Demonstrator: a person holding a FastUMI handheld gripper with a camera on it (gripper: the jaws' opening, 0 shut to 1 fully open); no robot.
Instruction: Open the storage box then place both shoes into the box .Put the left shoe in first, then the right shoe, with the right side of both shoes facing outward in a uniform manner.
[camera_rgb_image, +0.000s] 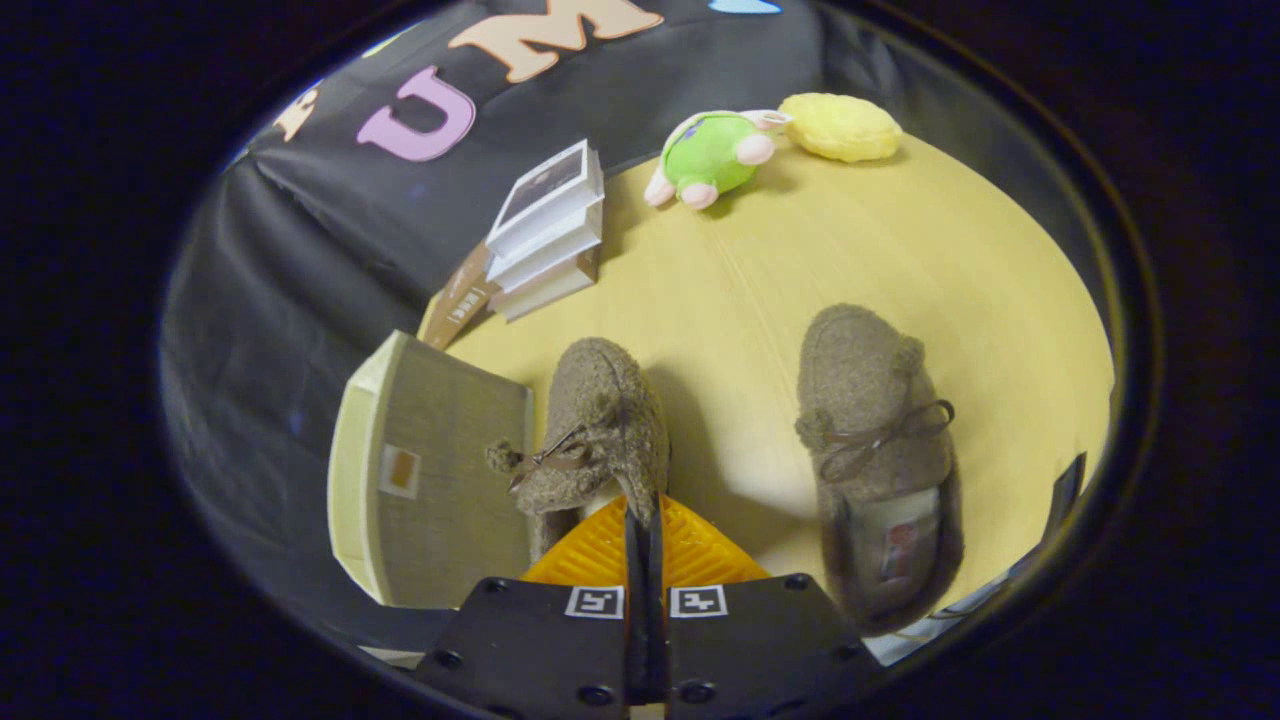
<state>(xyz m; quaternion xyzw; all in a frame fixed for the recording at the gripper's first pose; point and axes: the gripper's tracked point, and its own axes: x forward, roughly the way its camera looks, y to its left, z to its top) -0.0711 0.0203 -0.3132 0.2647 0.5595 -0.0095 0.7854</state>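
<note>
hidden: we can't really see the heel of the fuzzy brown left slipper (600, 425), tucked behind the orange ribbed claw (645, 535)
claw: we see it pinching that heel rim
texture: nubbly wool, thin bow lace

Gripper (643, 525): orange ribbed fingers, black screwed mounts, two square black-white markers.

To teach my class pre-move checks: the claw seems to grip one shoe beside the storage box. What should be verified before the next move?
1. Claw shut on the held shoe at its heel rim: ok.
2. Storage box open: cannot tell.
3. Held shoe is the left one: cannot tell.
4. Other shoe flat on the table, apart from the held one: ok.
5. Books beyond the box, not between shoe and box: ok.
</note>
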